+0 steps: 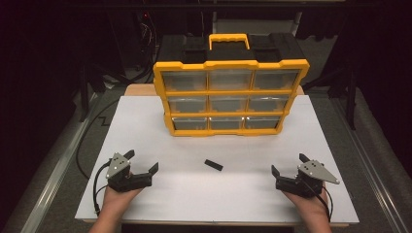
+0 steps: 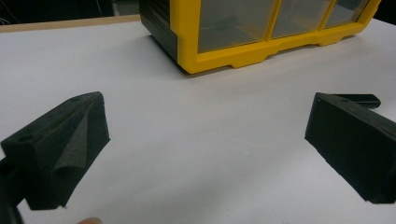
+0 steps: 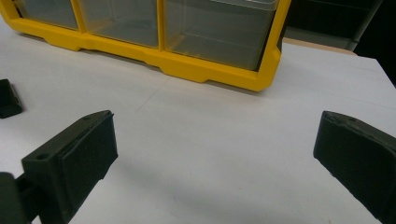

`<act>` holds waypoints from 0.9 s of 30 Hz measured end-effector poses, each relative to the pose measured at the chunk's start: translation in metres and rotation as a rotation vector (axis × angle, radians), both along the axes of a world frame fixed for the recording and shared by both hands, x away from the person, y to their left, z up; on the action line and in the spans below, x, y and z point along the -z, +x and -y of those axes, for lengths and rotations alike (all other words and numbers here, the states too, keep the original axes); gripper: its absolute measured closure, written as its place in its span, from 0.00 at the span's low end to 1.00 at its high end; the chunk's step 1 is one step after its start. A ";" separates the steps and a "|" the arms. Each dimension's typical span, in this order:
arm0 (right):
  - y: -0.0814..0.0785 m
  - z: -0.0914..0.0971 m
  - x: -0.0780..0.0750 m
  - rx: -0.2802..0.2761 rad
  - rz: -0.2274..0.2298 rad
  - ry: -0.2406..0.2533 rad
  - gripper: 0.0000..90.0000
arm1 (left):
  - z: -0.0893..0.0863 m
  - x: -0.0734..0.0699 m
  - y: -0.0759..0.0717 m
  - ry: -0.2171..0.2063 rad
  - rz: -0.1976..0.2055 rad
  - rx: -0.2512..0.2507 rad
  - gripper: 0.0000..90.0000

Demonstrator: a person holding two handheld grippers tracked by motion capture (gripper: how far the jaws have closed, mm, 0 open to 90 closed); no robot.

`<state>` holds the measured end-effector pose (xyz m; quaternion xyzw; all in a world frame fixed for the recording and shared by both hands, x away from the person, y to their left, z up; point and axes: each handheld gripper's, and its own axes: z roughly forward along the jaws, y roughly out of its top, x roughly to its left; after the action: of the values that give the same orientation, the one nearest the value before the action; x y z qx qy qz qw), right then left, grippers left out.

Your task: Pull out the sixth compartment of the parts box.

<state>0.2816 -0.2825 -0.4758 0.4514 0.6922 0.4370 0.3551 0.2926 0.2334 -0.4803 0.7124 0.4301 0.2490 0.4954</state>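
Note:
A yellow and black organizer with three rows of clear drawers stands upright at the back of the white table. A small black bar lies flat in front of it, between my two grippers. My left gripper rests at the front left, jaws wide apart and empty. In the left gripper view the black bar peeks out behind the right jaw and the organizer is ahead. My right gripper rests at the front right, open with nothing between its jaws. Its own view shows the bar at the left edge.
The organizer's yellow carry handle rises at its top. A cable trails from the left gripper near the table's front left corner. Dark floor and metal rails flank the table. White tabletop stretches between the grippers and the organizer.

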 end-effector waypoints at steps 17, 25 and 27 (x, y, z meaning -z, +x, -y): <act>0.021 -0.009 -0.001 -0.012 0.008 -0.028 0.00 | -0.003 -0.001 0.000 -0.007 0.007 -0.006 0.01; 0.039 -0.014 -0.004 -0.008 0.017 -0.033 0.00 | -0.002 0.000 0.000 -0.011 0.009 0.000 0.01; 0.045 -0.014 -0.004 0.002 0.019 -0.031 0.00 | -0.002 0.000 0.000 -0.008 0.009 0.002 0.01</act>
<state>0.3263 -0.2690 -0.4715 0.4425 0.6948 0.4304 0.3691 0.2924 0.2353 -0.4800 0.7098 0.4282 0.2501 0.5003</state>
